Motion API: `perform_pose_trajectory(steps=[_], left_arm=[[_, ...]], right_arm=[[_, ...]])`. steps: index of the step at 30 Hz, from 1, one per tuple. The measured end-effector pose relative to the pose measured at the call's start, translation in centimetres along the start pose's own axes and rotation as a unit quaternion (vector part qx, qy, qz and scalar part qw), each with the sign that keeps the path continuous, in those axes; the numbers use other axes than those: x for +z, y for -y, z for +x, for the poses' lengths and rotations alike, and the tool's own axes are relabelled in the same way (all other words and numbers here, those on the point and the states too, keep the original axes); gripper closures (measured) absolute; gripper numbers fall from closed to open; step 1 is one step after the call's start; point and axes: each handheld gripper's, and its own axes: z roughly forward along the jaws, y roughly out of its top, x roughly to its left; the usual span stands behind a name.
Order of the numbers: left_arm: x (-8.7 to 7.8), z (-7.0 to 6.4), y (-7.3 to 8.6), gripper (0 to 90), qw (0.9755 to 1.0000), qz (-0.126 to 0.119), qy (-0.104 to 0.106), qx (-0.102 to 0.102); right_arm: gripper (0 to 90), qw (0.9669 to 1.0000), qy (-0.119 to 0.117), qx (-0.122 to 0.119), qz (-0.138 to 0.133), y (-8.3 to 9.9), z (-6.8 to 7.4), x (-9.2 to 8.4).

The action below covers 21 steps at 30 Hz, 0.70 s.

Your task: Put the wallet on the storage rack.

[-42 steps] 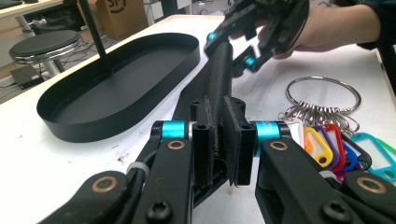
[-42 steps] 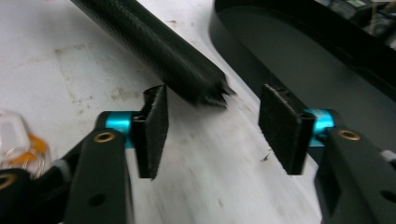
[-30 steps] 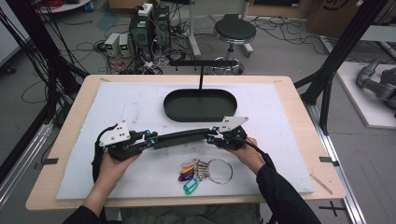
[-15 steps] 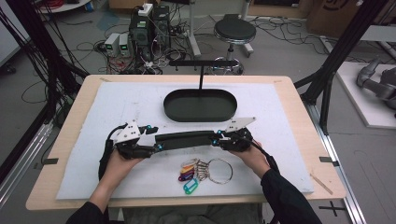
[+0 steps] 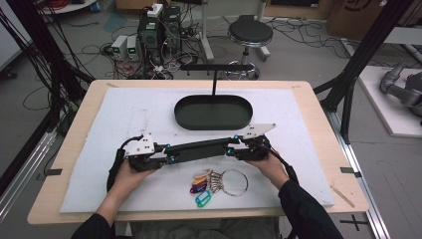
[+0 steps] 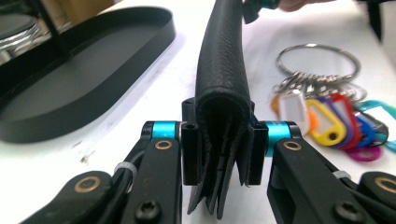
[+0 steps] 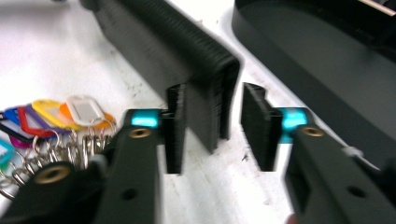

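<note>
Up close, the left gripper (image 6: pixel 218 156) pinches the black folded wallet (image 6: pixel 220 93).

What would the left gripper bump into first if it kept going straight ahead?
The left gripper already clamps one end of the folded black wallet; straight on, it probably meets the right gripper at the far end.

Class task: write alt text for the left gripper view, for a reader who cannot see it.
A long black folded leather wallet is clamped at its near end between the left tool, whose jaws have just been closing. A black oval tray lies at left, and a metal key ring with coloured plastic tags at right.
</note>
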Motion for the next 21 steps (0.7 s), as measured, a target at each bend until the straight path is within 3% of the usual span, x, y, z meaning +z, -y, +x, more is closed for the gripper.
perform_pose_trajectory(steps=[5,9,14,16,19,20,21], left_arm=[[-1.0,-0.1,-0.4,74.6,0.9982,-0.053,0.023,-0.013],[-1.3,-0.1,-0.5,74.6,0.9965,-0.070,0.040,-0.023],[-1.3,-0.2,-0.6,74.5,0.9957,-0.070,0.056,-0.022],[-1.1,-0.3,-0.7,74.5,0.9957,-0.066,0.061,-0.022],[-0.9,-0.4,-0.8,74.4,0.9959,-0.060,0.065,-0.019],[-0.9,-0.5,-0.8,74.4,0.9959,-0.060,0.066,-0.019],[-0.8,-0.5,-0.9,74.4,0.9961,-0.057,0.065,-0.017]], right_arm=[[40.0,0.9994,-0.013,0.013,-0.027,0.0,-0.4,-0.9],[34.8,0.9981,-0.028,0.011,-0.055,-0.1,-0.4,-1.4],[34.4,0.9968,-0.047,-0.002,-0.064,-0.4,0.1,-1.3],[34.9,0.9964,-0.057,-0.009,-0.062,-0.4,0.3,-1.1],[45.7,0.9953,-0.079,-0.024,-0.051,-0.5,0.7,-0.7],[45.7,0.9953,-0.079,-0.024,-0.051,-0.5,0.7,-0.7],[57.8,0.9939,-0.091,-0.036,-0.050,-0.5,0.9,-0.7]])
